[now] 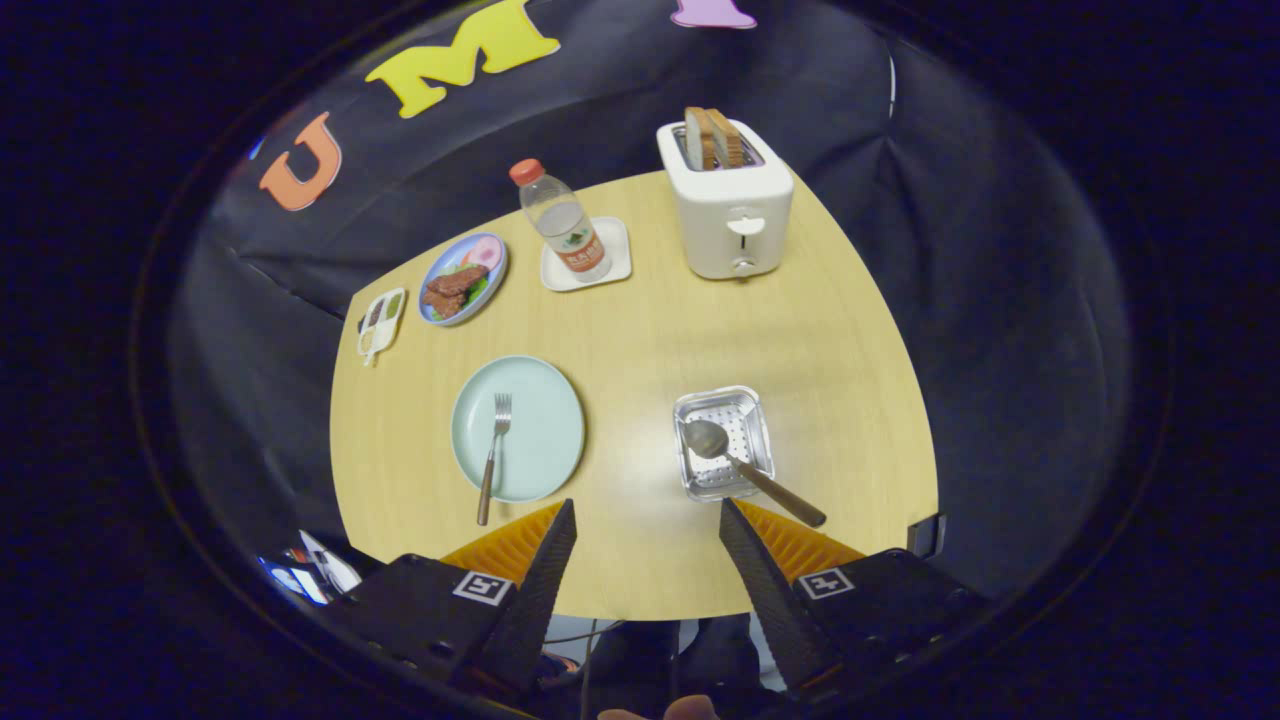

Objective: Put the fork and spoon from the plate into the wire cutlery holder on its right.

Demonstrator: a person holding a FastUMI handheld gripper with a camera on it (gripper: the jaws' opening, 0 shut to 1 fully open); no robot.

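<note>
Ahead of my jaws (648,515): fork (494,452) on plate (517,428).
Jaws apart, empty; fork tines point away, handle toward me; spoon (745,467) bowl in holder (722,440).

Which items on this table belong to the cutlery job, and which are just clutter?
Job:
fork on the pale plate
spoon already in the holder
open gripper, holding nothing

Clutter:
toaster with bread
water bottle on a coaster
food plate
small sectioned tray

No wording is legible; the bottle (563,226) label is too small to make out.
</note>
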